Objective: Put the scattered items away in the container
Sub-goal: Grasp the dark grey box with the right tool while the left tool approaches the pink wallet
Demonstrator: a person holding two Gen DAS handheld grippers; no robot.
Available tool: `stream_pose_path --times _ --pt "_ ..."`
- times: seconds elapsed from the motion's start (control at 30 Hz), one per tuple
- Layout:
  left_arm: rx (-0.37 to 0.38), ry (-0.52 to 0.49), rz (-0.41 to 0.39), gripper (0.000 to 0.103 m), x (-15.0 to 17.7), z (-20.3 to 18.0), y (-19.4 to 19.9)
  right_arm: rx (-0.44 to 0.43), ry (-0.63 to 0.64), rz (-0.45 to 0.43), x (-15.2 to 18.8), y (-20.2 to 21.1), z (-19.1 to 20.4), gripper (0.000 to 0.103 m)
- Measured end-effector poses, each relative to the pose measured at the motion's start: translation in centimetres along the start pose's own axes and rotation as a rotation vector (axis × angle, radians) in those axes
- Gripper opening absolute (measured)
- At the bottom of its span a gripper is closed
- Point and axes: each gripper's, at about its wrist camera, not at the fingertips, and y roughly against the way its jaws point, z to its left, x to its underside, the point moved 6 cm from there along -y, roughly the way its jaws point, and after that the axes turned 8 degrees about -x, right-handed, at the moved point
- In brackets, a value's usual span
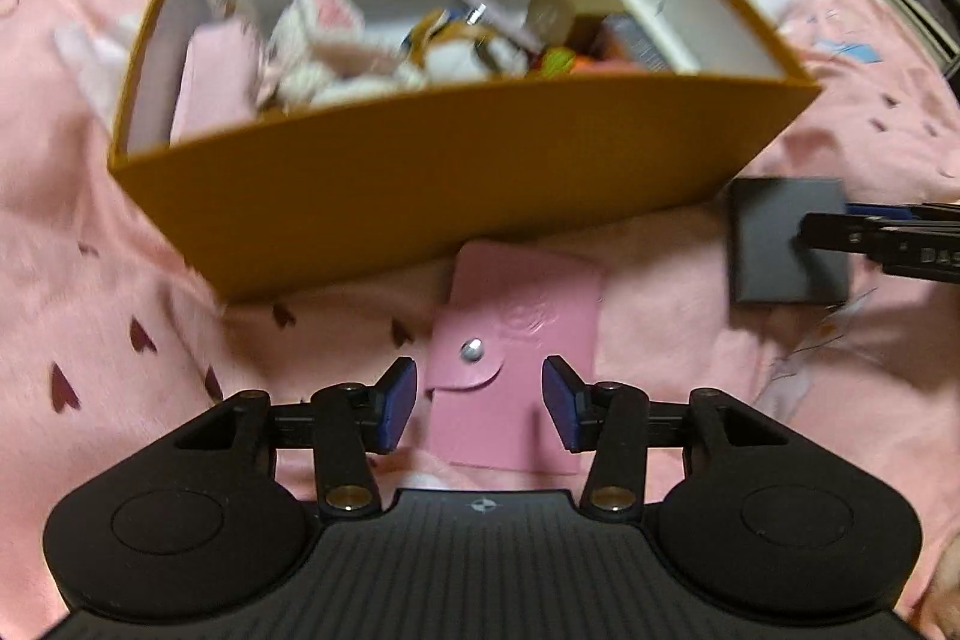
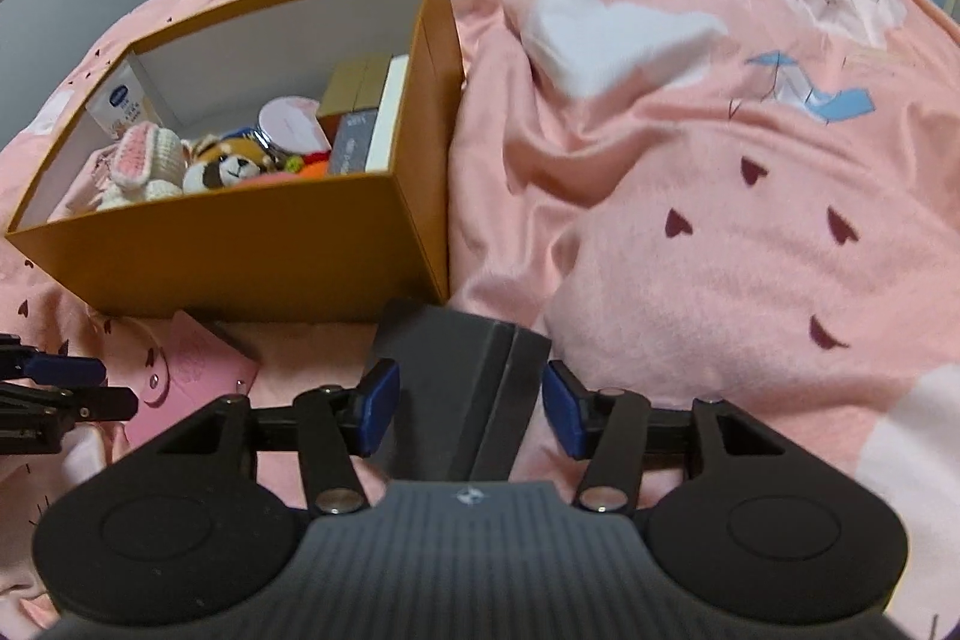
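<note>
Left claw (image 1: 479, 403): spread, blue pads either side of the pink pouch (image 1: 516, 340), not pressing it.
Right claw (image 2: 471, 409): spread around the dark case (image 2: 462, 388), a gap showing at each pad.
Pouch: flat on the bed (image 1: 690, 400), at 6 o'clock of the box (image 1: 456, 178).
Case: on the bed at 5 o'clock of the box, near its corner.
Box: open, holding plush toys (image 2: 228, 169), cartons, a jar.

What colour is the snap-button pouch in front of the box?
Pink, with a silver snap; the flat pink snap-button pouch shows best in the left wrist view.
</note>
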Motion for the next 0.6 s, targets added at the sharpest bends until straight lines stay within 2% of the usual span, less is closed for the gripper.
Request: stream_pose_path --times 0.23,0.6 --pt "0.027 0.039 0.070 0.055 1.0 0.6 -2.3 -0.041 -0.065 0.040 0.4 -1.4 -1.0 0.059" --pt "0.119 0.123 0.109 0.074 1.5 1.5 -3.8 -0.141 -0.159 0.105 0.4 -3.9 -1.8 0.065"
